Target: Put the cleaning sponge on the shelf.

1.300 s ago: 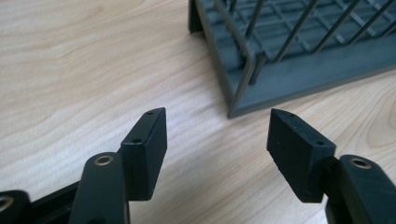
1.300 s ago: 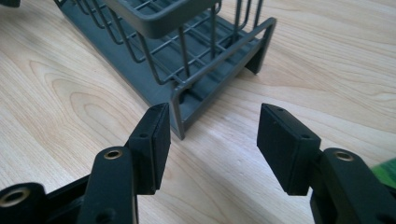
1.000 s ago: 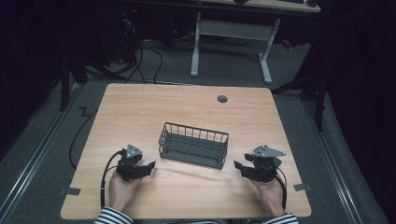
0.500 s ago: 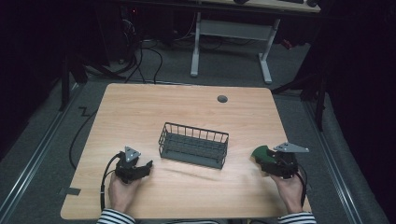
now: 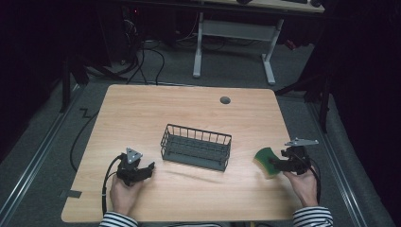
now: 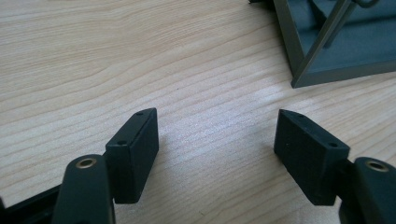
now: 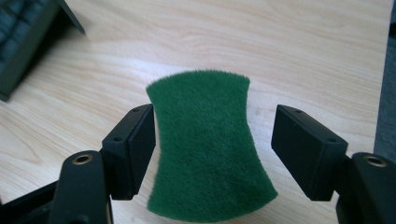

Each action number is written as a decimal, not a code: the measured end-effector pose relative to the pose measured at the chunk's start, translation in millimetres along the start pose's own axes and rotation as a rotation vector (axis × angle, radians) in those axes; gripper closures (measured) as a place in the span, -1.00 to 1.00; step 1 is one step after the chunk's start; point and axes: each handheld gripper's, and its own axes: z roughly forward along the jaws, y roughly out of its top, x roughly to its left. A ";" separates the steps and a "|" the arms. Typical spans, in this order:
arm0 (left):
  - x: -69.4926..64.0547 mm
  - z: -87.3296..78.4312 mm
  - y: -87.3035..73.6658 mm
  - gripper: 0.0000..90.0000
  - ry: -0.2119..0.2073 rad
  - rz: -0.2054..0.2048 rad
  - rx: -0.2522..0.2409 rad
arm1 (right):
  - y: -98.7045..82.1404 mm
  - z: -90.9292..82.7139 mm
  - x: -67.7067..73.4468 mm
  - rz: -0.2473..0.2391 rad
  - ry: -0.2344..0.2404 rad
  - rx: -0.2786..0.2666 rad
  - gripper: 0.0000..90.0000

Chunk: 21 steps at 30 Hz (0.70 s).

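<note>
We see the right gripper [image 7: 212,140] released, jaws just opened around the green sponge [image 7: 210,144], right of the wire basket [image 5: 196,146]. The left gripper [image 6: 217,140] is released, empty.

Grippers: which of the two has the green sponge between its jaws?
The right gripper: the green sponge lies between its open jaws. The left gripper frames bare table.

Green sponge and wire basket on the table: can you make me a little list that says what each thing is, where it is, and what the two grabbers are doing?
sponge: green scouring sponge, flat on the wooden table, right of the basket
basket: dark grey wire basket, mid-table, upright
right gripper: jaws just opened wide, sponge lies between them, right pad clearly apart from it
left gripper: jaws open over bare wood, near a basket corner
</note>
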 end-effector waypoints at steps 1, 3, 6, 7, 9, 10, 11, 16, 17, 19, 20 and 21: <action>0.0 0.0 0.0 -0.30 0.000 0.000 0.000 | 1.6 1.3 -0.4 -0.010 -0.002 0.019 -0.35; 0.0 0.0 0.0 -0.30 0.000 0.000 0.000 | 5.1 3.0 -0.2 -0.030 -0.002 0.047 -0.36; 0.0 0.0 0.0 -0.30 0.000 0.000 0.000 | 10.3 7.4 0.9 -0.067 -0.007 0.086 -0.40; 0.0 0.0 0.0 -0.30 0.000 0.000 0.000 | 11.9 8.9 1.5 -0.075 -0.008 0.099 -0.42; 0.1 0.0 -0.1 -0.30 -0.001 -0.001 -0.001 | 14.8 11.5 2.5 -0.091 -0.011 0.121 -0.45; 0.1 0.0 0.0 -0.30 -0.001 -0.001 -0.001 | 15.9 12.5 3.2 -0.096 -0.010 0.132 -0.46; 0.1 0.0 0.0 -0.30 -0.001 -0.001 -0.001 | 16.8 13.8 3.7 -0.103 -0.013 0.142 -0.47; 0.2 0.0 -0.1 -0.30 -0.002 -0.001 -0.001 | 19.7 21.0 3.5 -0.118 -0.026 0.192 -0.51; 0.2 0.0 -0.1 -0.30 -0.002 -0.001 -0.001 | 20.1 22.1 3.5 -0.121 -0.023 0.198 -0.52; 0.2 0.0 -0.1 -0.30 -0.001 -0.001 -0.001 | 21.3 23.2 4.3 -0.130 -0.024 0.205 -0.52; 0.1 0.0 0.0 -0.30 -0.001 -0.001 -0.001 | 21.8 23.6 4.9 -0.132 -0.022 0.205 -0.53; 0.1 0.0 0.0 -0.30 -0.001 -0.001 -0.001 | 22.4 24.1 5.4 -0.139 -0.021 0.210 -0.53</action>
